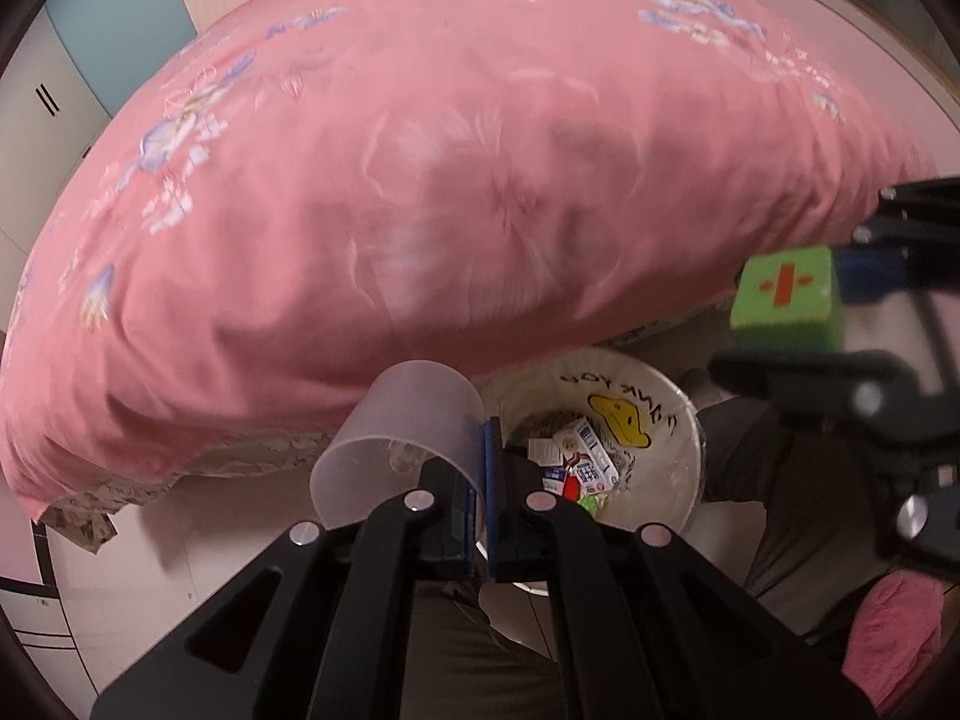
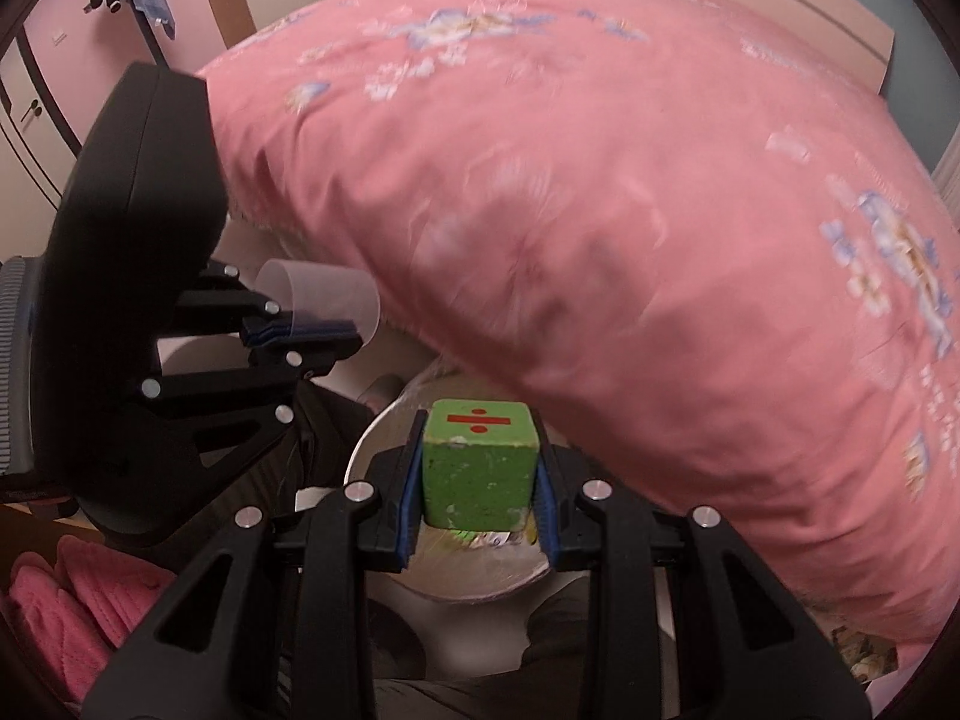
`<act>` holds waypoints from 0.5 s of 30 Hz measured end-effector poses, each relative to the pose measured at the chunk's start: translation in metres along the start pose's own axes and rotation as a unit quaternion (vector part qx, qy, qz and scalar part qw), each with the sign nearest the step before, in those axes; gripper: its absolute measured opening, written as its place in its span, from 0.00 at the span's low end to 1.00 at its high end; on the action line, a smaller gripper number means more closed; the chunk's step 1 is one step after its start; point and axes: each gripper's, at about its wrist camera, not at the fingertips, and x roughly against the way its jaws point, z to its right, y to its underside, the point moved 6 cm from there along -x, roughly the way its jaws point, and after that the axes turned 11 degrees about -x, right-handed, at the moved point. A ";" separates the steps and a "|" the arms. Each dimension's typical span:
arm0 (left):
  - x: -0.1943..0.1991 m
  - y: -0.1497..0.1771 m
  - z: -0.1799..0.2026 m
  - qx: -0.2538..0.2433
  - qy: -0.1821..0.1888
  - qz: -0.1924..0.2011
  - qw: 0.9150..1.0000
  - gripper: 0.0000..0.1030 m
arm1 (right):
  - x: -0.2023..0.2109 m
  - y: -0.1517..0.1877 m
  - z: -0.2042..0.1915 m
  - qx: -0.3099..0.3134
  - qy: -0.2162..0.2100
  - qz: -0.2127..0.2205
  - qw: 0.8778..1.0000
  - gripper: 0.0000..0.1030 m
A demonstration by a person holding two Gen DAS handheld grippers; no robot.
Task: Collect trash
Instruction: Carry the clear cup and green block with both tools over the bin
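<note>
Translucent plastic cup point(image 1: 399, 438), pinched by its wall in the left gripper point(image 1: 480, 468), hung just left of the round white bin point(image 1: 684, 480); the right gripper point(image 2: 477, 474) clamped a green wooden cube point(image 2: 477, 462) directly above that bin, the nearer drop.

Bin point(image 1: 690, 480): I see it on the floor just before the bed point(image 1: 420, 180), with cartons point(image 1: 591, 459) lying in it.
Left tongs point(image 1: 478, 480): above the bin's left rim, a cup point(image 1: 396, 438) clamped by its wall.
Right tongs point(image 2: 478, 480): above the bin, a block point(image 2: 477, 459) between them, right of the cup.
</note>
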 end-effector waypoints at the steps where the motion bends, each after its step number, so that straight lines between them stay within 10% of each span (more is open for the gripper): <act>1: -0.005 0.002 0.002 0.002 0.003 -0.004 1.000 0.04 | -0.005 0.003 0.000 -0.002 0.000 -0.004 1.000 0.31; 15: -0.057 0.023 0.025 0.023 0.041 -0.047 0.998 0.04 | -0.059 0.029 0.015 -0.044 -0.006 -0.058 0.997 0.31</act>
